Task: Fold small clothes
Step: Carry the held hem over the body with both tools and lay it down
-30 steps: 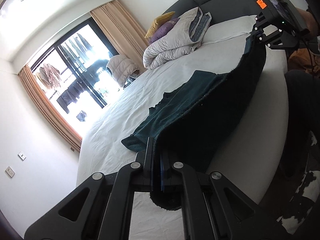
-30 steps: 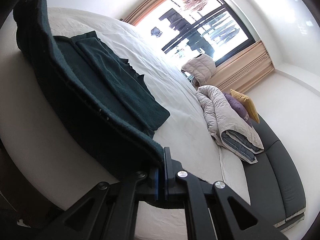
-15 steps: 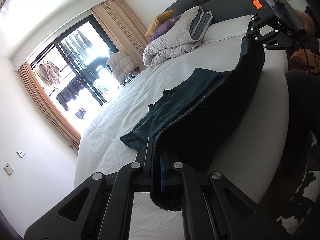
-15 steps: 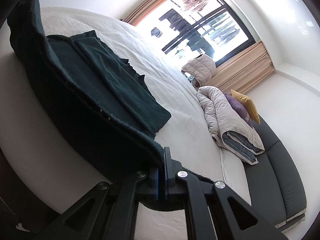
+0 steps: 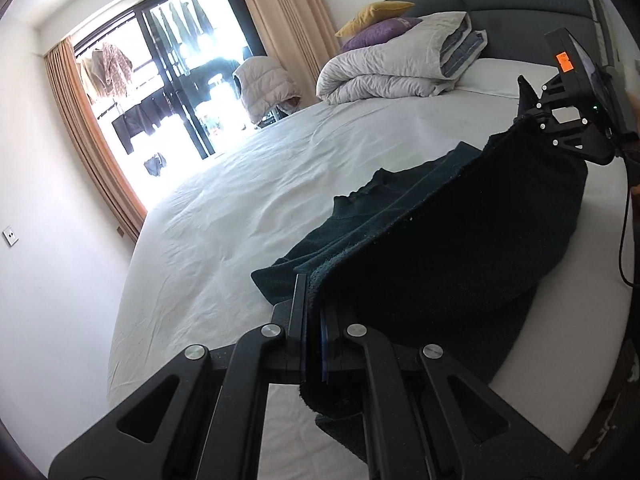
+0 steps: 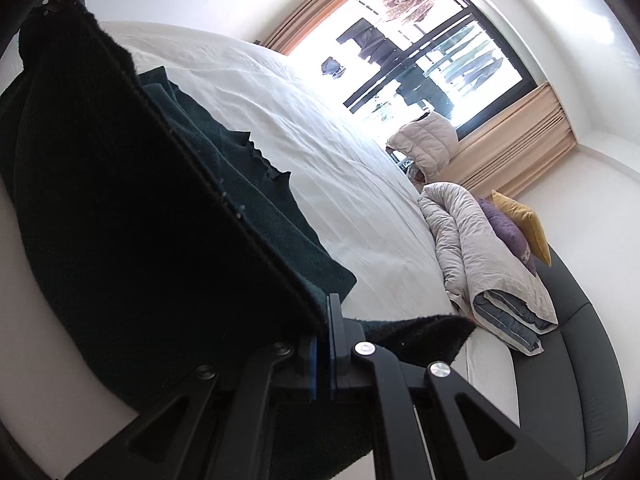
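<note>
A dark green knit garment (image 5: 460, 240) lies partly on the white bed (image 5: 248, 200). Its near edge is lifted and stretched between both grippers. My left gripper (image 5: 314, 304) is shut on one corner of that edge. In the left wrist view the right gripper (image 5: 528, 114) holds the other corner at the far right. In the right wrist view my right gripper (image 6: 323, 320) is shut on the garment (image 6: 140, 220), whose raised edge runs to the upper left. The part lying flat (image 6: 248, 184) shows folded layers.
A rolled grey duvet (image 5: 392, 68) with a purple cushion (image 5: 380, 32) and a yellow one (image 5: 374, 12) sits by the dark headboard (image 5: 520, 8). A puffy jacket (image 5: 266, 84) hangs on a chair by the window (image 5: 168, 76). A cable (image 5: 626, 240) dangles at right.
Both grippers have carried the lifted edge of the garment across the bed toward the window side. The left gripper has also rolled, so the room looks more upright.
</note>
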The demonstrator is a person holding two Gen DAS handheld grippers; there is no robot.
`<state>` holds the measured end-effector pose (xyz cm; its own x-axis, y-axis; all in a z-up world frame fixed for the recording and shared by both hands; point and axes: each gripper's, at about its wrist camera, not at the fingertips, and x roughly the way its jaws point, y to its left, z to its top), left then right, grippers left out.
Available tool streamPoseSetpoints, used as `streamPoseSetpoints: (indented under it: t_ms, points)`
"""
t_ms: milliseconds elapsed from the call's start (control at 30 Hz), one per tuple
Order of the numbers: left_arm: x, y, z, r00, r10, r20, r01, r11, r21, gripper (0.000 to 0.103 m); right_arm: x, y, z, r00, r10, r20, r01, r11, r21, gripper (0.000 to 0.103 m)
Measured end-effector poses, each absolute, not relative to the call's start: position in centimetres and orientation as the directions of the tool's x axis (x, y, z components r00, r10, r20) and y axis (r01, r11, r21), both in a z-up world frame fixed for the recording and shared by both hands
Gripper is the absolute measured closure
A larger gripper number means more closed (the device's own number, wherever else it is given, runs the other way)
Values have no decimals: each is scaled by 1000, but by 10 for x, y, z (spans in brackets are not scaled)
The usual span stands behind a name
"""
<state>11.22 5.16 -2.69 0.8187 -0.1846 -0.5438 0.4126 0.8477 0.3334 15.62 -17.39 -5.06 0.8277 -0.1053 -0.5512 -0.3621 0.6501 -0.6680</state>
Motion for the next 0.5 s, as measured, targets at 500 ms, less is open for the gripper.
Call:
streamPoseSetpoints:
  t_ms: [500]
  points:
    - [305,63,-81,680,-124,-723,399,890,223,100,329,-159,-101,710,-151,-687,-441,666,-602,99]
